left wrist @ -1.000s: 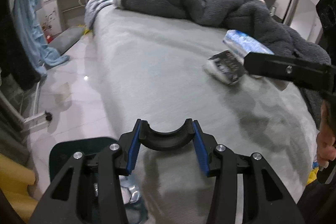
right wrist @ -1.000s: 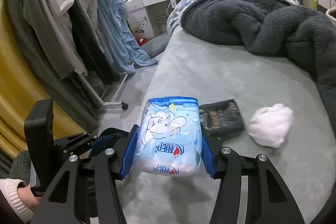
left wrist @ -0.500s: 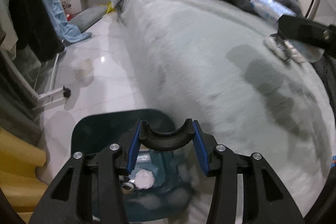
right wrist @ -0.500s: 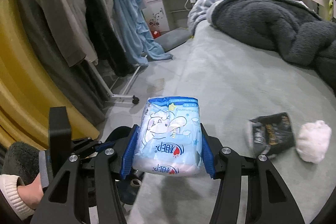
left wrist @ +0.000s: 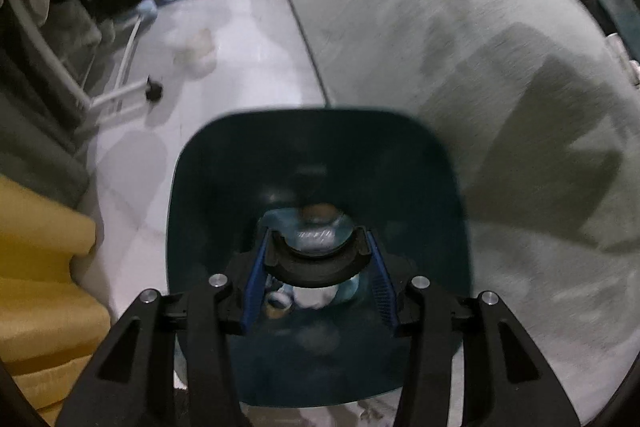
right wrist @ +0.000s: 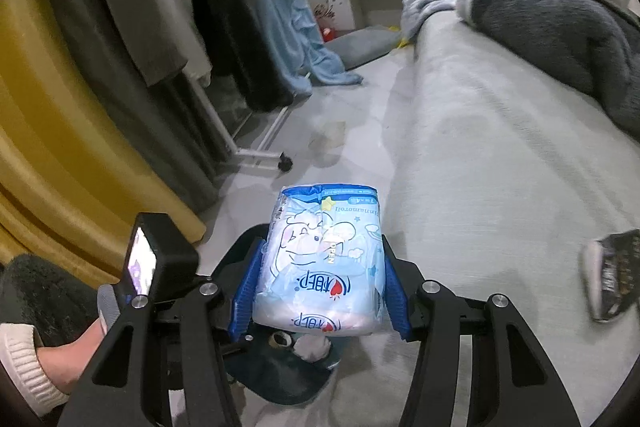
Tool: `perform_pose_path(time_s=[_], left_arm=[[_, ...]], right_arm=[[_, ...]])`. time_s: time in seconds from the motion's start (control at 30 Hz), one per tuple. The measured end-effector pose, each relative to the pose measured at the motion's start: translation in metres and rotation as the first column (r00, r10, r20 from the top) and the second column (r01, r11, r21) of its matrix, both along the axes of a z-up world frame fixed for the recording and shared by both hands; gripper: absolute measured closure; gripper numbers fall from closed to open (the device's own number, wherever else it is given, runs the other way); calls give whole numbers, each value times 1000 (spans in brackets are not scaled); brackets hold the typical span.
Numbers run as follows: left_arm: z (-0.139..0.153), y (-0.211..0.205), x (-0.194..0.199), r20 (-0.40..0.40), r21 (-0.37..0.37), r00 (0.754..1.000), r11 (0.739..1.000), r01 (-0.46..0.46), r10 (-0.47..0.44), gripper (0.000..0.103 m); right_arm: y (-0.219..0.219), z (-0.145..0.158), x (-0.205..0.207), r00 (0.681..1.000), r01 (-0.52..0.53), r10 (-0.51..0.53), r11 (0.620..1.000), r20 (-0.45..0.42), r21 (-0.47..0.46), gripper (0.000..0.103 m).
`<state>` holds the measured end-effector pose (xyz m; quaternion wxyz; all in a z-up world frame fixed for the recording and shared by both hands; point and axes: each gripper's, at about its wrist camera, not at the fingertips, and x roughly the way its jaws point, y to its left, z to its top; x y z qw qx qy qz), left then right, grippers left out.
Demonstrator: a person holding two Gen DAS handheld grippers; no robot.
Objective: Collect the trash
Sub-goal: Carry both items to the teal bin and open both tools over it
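**Tissue pack clamped above the bin**

The right gripper (right wrist: 322, 291) has its blue-padded jaws clamped on a soft, glossy plastic tissue pack (right wrist: 322, 259), printed with a cartoon dog and the word "OPEN". It hangs just above the dark teal bin (right wrist: 280, 379), with the grey bed (right wrist: 500, 155) at 2 o'clock. The left gripper (left wrist: 318, 267) points down into the rounded bin (left wrist: 420, 163), jaws apart and empty, over crumpled trash (left wrist: 312, 297). A dark wrapper (right wrist: 612, 273) lies on the bed at 3 o'clock.

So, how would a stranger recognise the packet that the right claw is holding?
Beside the grey bed, the right claw grips a soft light-blue plastic tissue packet. Unlike the dark wrapper on the bed, it shows a cartoon and a red heart.
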<state>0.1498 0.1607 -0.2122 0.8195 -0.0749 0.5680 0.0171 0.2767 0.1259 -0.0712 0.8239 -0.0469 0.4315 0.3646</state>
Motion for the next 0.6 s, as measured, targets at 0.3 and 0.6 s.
perform_pose_path(time_s=[0.3,0.6], left_arm=[[-36,26,-15,-160,-19,987,999,-32,29,53],[-37,46,-22,-214,-65,975,996,-66,51,40]], right_arm=[[40,-26,-2,997,-68,65,995,-43,-72,48],[68,-64,-7,989,-111,95,982,-113,-152,48]])
